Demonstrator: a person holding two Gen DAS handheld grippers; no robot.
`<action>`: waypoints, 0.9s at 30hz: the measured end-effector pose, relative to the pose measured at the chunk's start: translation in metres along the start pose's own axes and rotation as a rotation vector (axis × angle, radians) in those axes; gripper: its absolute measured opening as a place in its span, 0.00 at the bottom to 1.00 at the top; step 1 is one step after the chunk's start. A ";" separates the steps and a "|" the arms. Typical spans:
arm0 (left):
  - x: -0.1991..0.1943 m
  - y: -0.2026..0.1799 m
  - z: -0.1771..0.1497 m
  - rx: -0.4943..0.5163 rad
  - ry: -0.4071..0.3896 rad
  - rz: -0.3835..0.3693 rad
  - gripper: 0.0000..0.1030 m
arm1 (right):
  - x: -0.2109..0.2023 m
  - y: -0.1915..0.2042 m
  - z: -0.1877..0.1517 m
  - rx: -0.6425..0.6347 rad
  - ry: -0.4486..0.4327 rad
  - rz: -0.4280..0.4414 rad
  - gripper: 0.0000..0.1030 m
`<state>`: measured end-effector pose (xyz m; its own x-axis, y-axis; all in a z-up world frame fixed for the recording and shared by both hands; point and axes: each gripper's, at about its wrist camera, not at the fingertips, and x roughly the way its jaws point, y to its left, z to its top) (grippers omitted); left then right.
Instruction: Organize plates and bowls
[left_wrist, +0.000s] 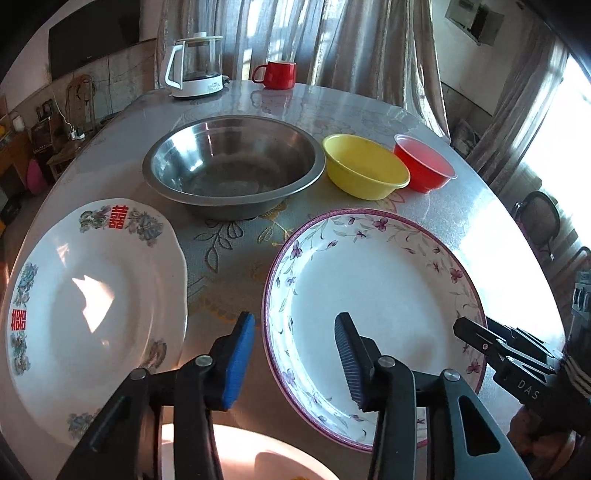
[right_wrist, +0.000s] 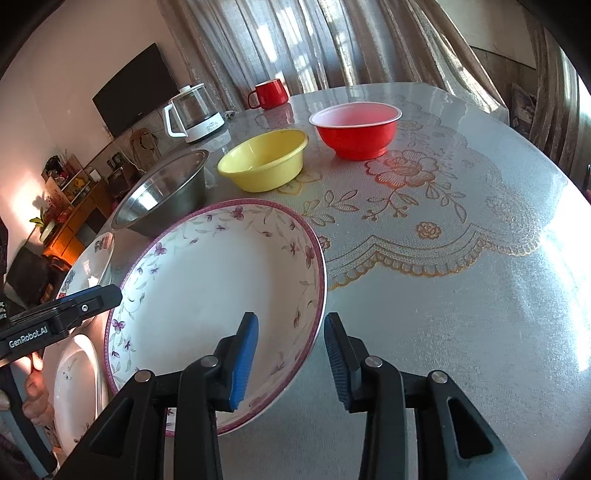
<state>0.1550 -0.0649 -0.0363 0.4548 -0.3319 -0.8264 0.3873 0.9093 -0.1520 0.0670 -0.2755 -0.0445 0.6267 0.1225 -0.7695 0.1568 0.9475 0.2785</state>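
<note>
A purple-rimmed floral plate (left_wrist: 373, 291) lies on the table in front of both grippers; it also shows in the right wrist view (right_wrist: 207, 295). My left gripper (left_wrist: 295, 354) is open, its jaws straddling the plate's left rim. My right gripper (right_wrist: 291, 354) is open, its jaws straddling the plate's right rim, and its tip shows in the left wrist view (left_wrist: 480, 339). A white plate with red characters (left_wrist: 96, 306) lies to the left. Behind stand a steel bowl (left_wrist: 232, 162), a yellow bowl (left_wrist: 364, 166) and a red bowl (left_wrist: 424, 162).
A glass kettle (left_wrist: 197, 66) and a red mug (left_wrist: 277, 74) stand at the table's far edge. Another white plate (right_wrist: 77, 387) lies near the front edge by the left gripper. The lace-patterned tablecloth (right_wrist: 461, 258) stretches to the right.
</note>
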 end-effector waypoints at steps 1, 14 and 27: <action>0.003 -0.001 0.001 0.007 0.010 0.006 0.38 | 0.002 0.000 0.000 -0.001 0.009 0.001 0.36; 0.013 -0.005 0.001 0.014 0.035 0.035 0.31 | 0.005 -0.002 0.003 -0.038 0.022 0.014 0.35; 0.025 -0.055 0.001 0.075 0.026 0.004 0.31 | -0.005 -0.038 0.014 0.031 -0.001 -0.084 0.35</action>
<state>0.1459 -0.1237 -0.0478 0.4360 -0.3208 -0.8408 0.4450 0.8890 -0.1085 0.0686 -0.3162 -0.0428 0.6109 0.0423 -0.7906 0.2330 0.9447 0.2306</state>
